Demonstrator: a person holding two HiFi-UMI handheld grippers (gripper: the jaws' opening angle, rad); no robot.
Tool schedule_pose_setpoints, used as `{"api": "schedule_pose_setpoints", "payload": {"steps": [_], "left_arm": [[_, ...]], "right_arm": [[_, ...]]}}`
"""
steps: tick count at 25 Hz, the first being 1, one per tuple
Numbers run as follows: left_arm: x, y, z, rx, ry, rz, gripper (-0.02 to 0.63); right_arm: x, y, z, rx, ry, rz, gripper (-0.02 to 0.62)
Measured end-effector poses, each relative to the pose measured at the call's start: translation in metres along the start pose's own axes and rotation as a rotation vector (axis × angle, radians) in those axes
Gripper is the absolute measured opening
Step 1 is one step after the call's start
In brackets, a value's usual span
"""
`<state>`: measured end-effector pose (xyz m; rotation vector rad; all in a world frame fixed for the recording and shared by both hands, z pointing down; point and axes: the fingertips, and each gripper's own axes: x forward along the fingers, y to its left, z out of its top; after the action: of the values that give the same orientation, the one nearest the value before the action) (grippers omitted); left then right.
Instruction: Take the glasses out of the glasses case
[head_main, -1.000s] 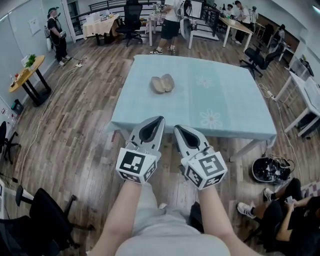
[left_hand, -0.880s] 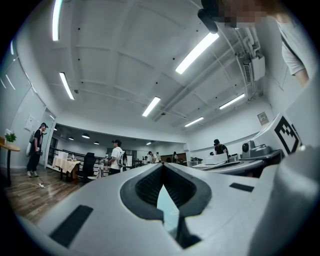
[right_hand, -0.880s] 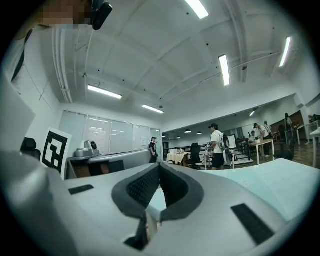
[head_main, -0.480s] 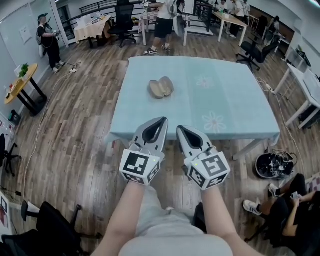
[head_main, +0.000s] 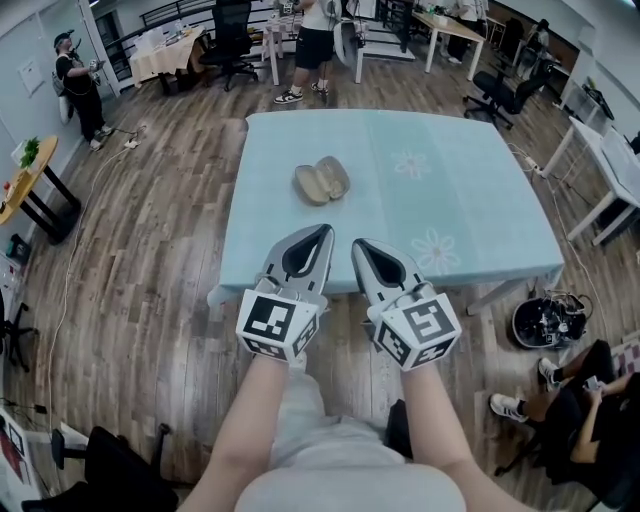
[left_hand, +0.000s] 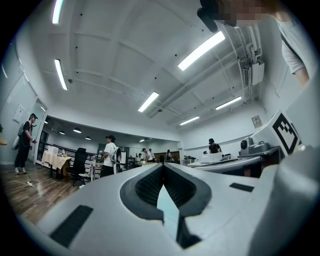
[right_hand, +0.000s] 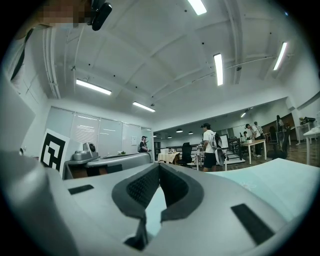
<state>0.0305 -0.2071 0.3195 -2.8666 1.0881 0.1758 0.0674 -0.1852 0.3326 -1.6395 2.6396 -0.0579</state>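
Head view: overhead, facing steeply down; left gripper (head_main: 324, 231) and right gripper (head_main: 358, 244) near at 6 o'clock, table (head_main: 470, 190) farther at 12. Left gripper view, right gripper view: low, close behind own jaws, tilted up to ceiling (left_hand: 150, 55). All share white-shirted person (head_main: 318, 30).

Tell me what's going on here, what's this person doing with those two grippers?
A person stands at the near side of a table with a light blue cloth, holding a gripper in each hand. The left gripper and right gripper are side by side, both shut and holding nothing. The glasses case lies open farther along the table, untouched. Whether glasses are inside can't be made out.
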Motion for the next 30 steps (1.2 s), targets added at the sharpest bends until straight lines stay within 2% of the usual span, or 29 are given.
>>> {"api": "schedule_pose_setpoints", "payload": {"steps": [16,24,30], "left_arm": [[0.050,0.088,-0.020,-0.037,0.020,-0.085,0.008],[0.076,0.120,-0.024,-0.001,0.045,-0.157,0.008],[0.091,0.138,-0.031,0.075,0.068,-0.220,0.008]], "right_arm": [[0.094,-0.026,-0.012,-0.023,0.054,-0.082,0.006],[0.128,-0.043,-0.013,-0.012,0.065,-0.157,0.006],[0.155,-0.052,-0.020,0.000,0.065,-0.208,0.006]]}}
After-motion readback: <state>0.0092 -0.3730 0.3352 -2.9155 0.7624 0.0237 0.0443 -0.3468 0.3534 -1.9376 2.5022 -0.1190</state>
